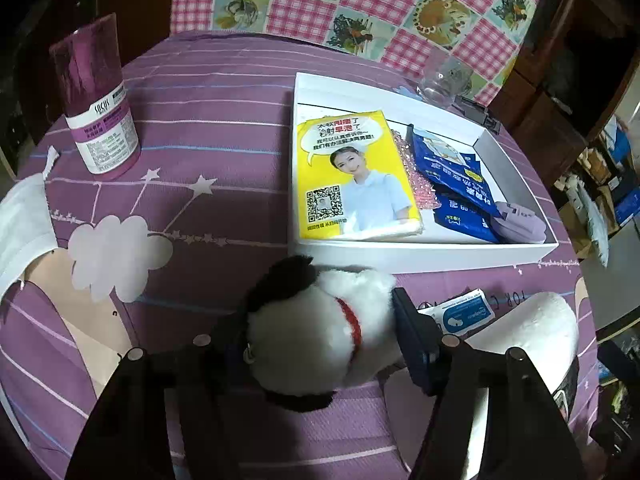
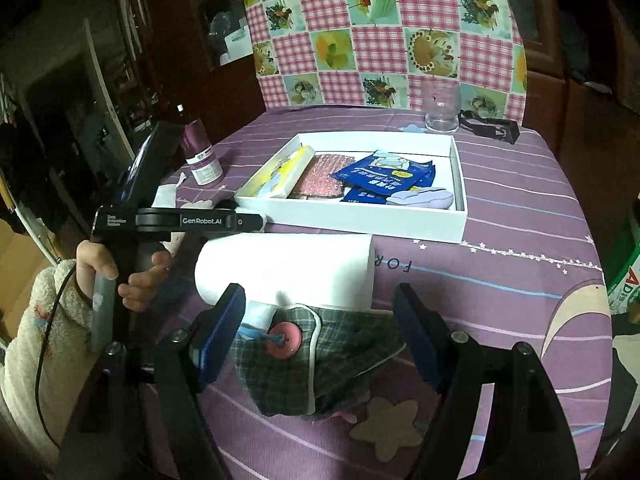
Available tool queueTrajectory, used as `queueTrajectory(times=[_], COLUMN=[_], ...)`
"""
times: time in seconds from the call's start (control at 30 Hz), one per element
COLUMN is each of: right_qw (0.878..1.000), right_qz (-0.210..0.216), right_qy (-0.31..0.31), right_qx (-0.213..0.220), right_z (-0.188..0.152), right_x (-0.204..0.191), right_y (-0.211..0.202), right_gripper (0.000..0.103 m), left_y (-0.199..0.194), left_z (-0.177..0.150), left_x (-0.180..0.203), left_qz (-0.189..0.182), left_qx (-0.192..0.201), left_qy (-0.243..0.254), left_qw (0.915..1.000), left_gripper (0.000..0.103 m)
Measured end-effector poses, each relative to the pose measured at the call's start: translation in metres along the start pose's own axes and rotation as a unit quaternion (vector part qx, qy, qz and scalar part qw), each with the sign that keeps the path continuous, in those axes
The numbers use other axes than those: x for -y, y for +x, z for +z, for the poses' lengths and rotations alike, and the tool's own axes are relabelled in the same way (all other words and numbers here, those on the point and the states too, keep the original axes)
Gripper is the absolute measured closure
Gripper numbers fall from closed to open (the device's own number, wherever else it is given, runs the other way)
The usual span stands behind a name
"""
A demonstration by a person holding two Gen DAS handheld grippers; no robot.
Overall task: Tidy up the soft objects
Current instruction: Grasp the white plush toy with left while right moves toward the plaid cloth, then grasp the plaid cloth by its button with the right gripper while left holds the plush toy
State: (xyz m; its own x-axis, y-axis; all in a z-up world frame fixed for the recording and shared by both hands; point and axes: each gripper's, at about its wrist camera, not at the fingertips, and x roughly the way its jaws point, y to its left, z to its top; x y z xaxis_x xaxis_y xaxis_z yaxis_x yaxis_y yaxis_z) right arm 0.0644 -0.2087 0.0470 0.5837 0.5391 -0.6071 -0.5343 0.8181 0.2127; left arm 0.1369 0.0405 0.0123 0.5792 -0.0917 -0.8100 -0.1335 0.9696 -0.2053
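A white plush dog with black ears and a red collar lies on the purple tablecloth, just in front of the white box. My left gripper is shut on it, both pads against its fur. In the right wrist view a green plaid cloth pouch with a pink button lies flat between the spread fingers of my right gripper, which is open and does not touch it. In the white box lie a yellow tissue pack, a pink sequinned piece, blue packets and a lavender item.
A white paper roll lies between the pouch and the box, with a small blue-and-white sachet beside it. A purple canister stands at the left, a glass and a black clip behind the box. A person's hand holds the left gripper's handle.
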Motion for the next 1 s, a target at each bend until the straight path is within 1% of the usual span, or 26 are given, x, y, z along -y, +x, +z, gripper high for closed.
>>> queueTrajectory(times=[0.07,0.1,0.17,0.27,0.37,0.5,0.57,0.63,0.8,0.93,1.0], right_qw=[1.000,1.000,1.000,1.000,1.000,0.999,0.999,0.999,0.999,0.999,0.999], right_qz=[-0.003,-0.005,-0.007,-0.010,-0.012,-0.017,-0.018,-0.018,-0.016,-0.014,-0.012], right_qy=[0.000,0.000,-0.001,-0.002,-0.003,-0.001,-0.003,-0.005,-0.004,-0.005,-0.005], right_qx=[-0.004,-0.006,-0.009,-0.012,-0.016,-0.028,-0.035,-0.037,-0.040,-0.032,-0.036], right_z=[0.000,-0.001,-0.001,-0.002,-0.002,-0.006,-0.007,-0.008,-0.009,-0.007,-0.008], right_x=[0.000,-0.001,-0.001,-0.001,-0.001,-0.002,-0.004,-0.005,-0.006,-0.008,-0.010], right_y=[0.001,0.001,0.003,0.004,0.005,0.007,0.008,0.009,0.009,0.004,0.002], right_gripper=[0.026,0.026,0.026,0.026,0.026,0.026,0.026,0.026,0.026,0.026,0.026], left_y=[-0.002,-0.004,-0.007,-0.016,-0.023,-0.031,-0.037,-0.044,-0.056,-0.069,-0.075], left_z=[0.000,0.000,-0.001,-0.001,0.000,0.001,0.002,0.003,0.003,0.000,-0.002], left_x=[0.002,0.002,0.002,0.004,0.002,-0.006,-0.008,-0.011,-0.011,0.000,0.006], left_qz=[0.006,0.009,0.013,0.027,0.040,0.047,0.046,0.034,0.017,0.011,0.009], left_qx=[0.004,0.005,0.008,0.022,0.031,0.040,0.047,0.051,0.034,0.050,0.058], left_qy=[0.005,0.003,-0.003,-0.002,-0.005,-0.026,-0.032,-0.039,-0.045,-0.030,-0.021], left_qw=[1.0000,0.9999,0.9999,0.9994,0.9987,0.9977,0.9973,0.9974,0.9982,0.9982,0.9981], left_gripper=[0.045,0.046,0.051,0.057,0.059,0.061,0.061,0.061,0.061,0.061,0.061])
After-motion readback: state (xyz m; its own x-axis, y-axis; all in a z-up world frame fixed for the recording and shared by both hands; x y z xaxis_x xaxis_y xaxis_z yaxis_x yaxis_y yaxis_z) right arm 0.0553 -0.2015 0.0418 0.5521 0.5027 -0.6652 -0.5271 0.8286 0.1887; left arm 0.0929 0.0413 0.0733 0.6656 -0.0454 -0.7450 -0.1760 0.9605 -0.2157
